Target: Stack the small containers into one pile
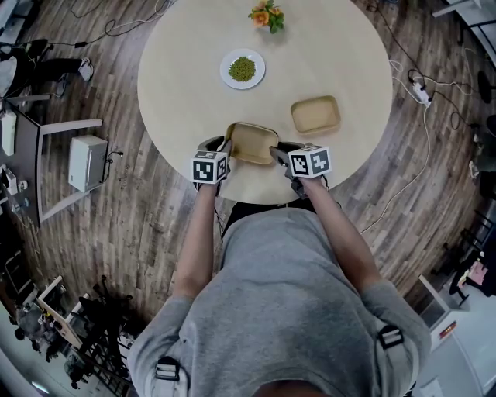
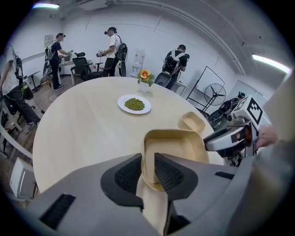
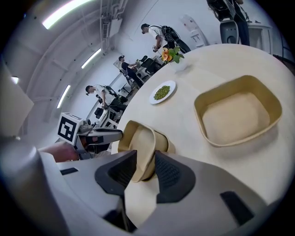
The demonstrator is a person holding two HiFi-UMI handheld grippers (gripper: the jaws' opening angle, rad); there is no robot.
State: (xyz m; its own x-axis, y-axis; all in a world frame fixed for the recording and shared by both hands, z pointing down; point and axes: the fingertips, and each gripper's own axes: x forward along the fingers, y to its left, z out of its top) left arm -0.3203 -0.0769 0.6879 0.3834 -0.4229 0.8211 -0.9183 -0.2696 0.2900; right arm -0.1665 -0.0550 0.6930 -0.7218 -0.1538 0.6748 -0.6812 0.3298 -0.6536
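A tan paper container (image 1: 252, 142) stands near the table's front edge, and a second, like one (image 1: 315, 114) stands apart to its right and farther back. My left gripper (image 1: 225, 149) straddles the near container's left wall (image 2: 173, 147); its jaws stand a little apart and the pads do not press on it. My right gripper (image 1: 276, 153) straddles the opposite wall (image 3: 138, 143) the same way, with a gap beside the rim. In the right gripper view the second container (image 3: 237, 110) lies open and empty to the right.
A white plate of green peas (image 1: 242, 69) sits mid-table, and a small flower arrangement (image 1: 267, 15) stands at the far edge. The round table (image 1: 178, 85) stands on wood flooring. People, chairs and desks are visible across the room.
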